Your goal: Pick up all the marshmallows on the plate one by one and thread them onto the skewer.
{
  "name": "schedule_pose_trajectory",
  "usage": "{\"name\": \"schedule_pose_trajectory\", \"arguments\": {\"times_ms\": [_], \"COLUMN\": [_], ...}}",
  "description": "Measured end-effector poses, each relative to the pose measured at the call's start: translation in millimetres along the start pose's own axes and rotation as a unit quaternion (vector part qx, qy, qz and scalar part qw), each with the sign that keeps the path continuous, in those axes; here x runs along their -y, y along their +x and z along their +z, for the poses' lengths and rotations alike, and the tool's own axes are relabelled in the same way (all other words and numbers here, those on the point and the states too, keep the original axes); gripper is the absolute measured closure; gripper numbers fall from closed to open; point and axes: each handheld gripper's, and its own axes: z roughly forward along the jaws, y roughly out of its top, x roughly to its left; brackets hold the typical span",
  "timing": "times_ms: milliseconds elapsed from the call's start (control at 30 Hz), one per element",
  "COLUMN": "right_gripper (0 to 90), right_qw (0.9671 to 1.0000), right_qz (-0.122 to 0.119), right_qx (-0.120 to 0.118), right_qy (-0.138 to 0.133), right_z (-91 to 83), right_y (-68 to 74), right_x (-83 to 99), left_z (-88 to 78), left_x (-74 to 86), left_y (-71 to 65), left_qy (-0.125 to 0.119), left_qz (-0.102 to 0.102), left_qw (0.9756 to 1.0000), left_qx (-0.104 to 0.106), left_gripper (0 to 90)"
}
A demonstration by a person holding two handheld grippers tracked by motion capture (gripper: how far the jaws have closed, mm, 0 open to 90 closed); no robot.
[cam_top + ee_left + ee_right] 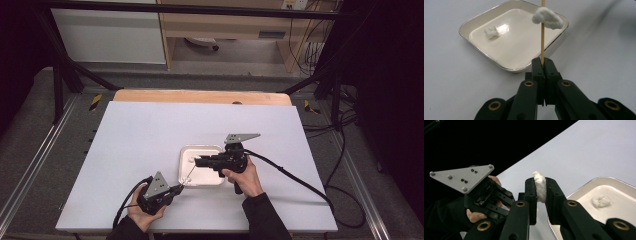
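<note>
Lab: black frame rig [60,65], floor cables [345,150], white table [150,130].

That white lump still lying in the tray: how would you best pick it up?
Grip the loose white lump across its middle, coming straight down from above. It lies flat on the tray floor, away from the raised rim, so a sideways approach would hit the rim. It looks soft, so close the jaws gently.

Glossy metal-rimmed tray [474,21], wooden skewer [542,37], fluffy marshmallow [540,186].
</note>
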Motion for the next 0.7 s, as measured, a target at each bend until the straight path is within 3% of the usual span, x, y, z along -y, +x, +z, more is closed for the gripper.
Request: {"name": "schedule_pose_trajectory", "arguments": {"times_ms": [700], "right_gripper": [82.9], "right_qw": [1.0], "right_qz": [-0.009], "right_qx": [-0.003], "right_qy": [0.0], "right_z": [3.7], "right_y": [1.5], "right_x": [6.4], "left_z": [0.8], "left_x": [0.1], "left_y": [0.3], "left_qy": [0.002], "left_qz": [-0.003], "left_qw": [1.0], "left_qx": [0.004], "left_gripper": [89.2]}}
